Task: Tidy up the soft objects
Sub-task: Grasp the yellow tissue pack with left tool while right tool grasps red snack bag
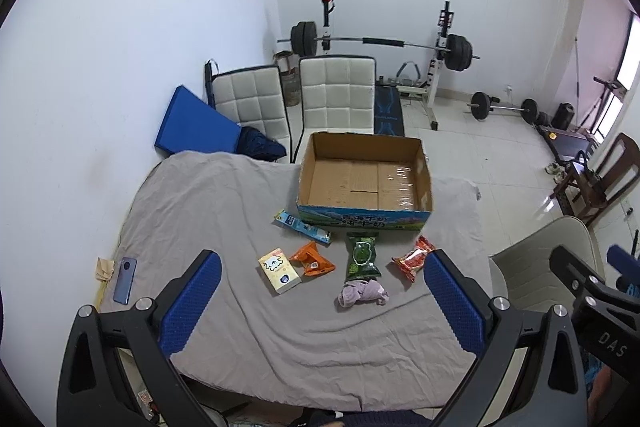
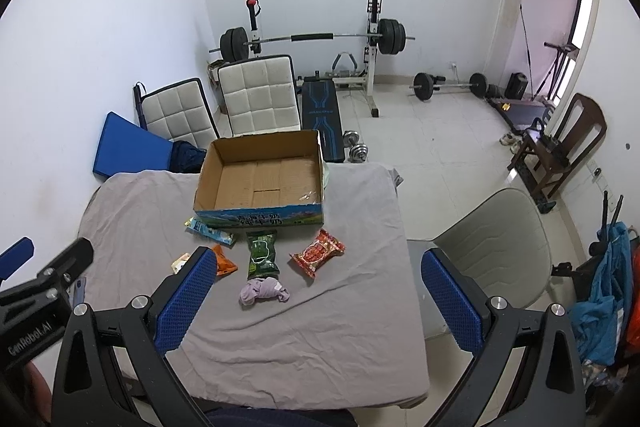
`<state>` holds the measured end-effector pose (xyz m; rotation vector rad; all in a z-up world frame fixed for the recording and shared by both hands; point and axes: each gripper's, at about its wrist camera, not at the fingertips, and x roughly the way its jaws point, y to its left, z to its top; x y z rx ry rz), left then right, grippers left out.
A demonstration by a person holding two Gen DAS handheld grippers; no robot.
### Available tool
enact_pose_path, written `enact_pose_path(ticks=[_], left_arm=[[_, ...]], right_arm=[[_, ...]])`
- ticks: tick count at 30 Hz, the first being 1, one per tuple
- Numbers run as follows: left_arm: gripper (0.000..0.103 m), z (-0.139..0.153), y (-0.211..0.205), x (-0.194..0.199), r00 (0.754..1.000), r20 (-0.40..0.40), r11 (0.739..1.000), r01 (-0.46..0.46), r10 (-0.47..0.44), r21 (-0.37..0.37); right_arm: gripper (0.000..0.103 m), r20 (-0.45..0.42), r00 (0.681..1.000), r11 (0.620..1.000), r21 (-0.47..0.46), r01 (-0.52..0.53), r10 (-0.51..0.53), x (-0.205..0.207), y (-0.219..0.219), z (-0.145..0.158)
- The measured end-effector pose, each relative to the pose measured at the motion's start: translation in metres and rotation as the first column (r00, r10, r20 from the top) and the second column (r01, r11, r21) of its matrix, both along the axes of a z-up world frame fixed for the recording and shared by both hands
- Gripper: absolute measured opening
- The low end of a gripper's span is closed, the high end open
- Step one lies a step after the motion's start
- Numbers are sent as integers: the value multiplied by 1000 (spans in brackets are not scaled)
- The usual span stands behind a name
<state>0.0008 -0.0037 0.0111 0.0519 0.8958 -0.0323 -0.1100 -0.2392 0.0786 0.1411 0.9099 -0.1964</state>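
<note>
An open cardboard box (image 1: 362, 179) (image 2: 262, 175) stands empty at the far side of the grey-covered table (image 1: 240, 327) (image 2: 352, 327). In front of it lie a blue-white packet (image 1: 302, 225), a tissue pack (image 1: 279, 270), an orange packet (image 1: 312, 259), a green packet (image 1: 362, 255) (image 2: 261, 254), a red packet (image 1: 414, 258) (image 2: 318, 253) and a crumpled lilac cloth (image 1: 362, 293) (image 2: 264, 290). My left gripper (image 1: 320, 291) is open and empty, held above the near table. My right gripper (image 2: 316, 291) is open and empty, also above the near table.
A phone (image 1: 125, 279) lies at the table's left edge. Two white padded chairs (image 1: 336, 93) stand behind the table, a grey chair (image 2: 492, 243) at its right. Barbell rack (image 2: 316, 39) and weights stand along the back wall.
</note>
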Motion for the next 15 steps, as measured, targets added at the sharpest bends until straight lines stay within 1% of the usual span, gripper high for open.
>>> enact_pose_path(ticks=[3,5,8,9,10,11,13,14,15], left_arm=[[103,-22,5,20,999,-44,999,-30,31,12],[103,-44,9,37,995,-80,998,-53,56,36],[103,-89,19,65,983,-150,993,-91,102,76],[103,-100,21,72,979,-174,992,-97,110,82],[103,-120,24,83,970,-214,991,-102,118,84],[103,-139,27,92,959,-251,990,-114,131,83],[103,-170,34,107,939,-305,987,-142,160,82],[103,-188,39,115,927,-328,983,-164,181,79],[103,-203,44,122,914,-354,980,-184,200,79]], right_arm=[[103,-63,998,1000,27,-1,3,27,-9,-29],[103,-96,995,999,51,1,4,46,-15,-53],[103,-181,983,996,86,13,3,81,-23,-103],[103,-218,976,995,98,25,-3,95,-28,-124],[103,-259,966,991,127,30,4,111,-32,-147],[103,-280,960,989,142,35,6,119,-34,-163],[103,-347,938,982,178,56,10,146,-43,-211],[103,-368,930,981,185,61,12,154,-45,-227],[103,-401,916,976,204,75,14,166,-49,-249]])
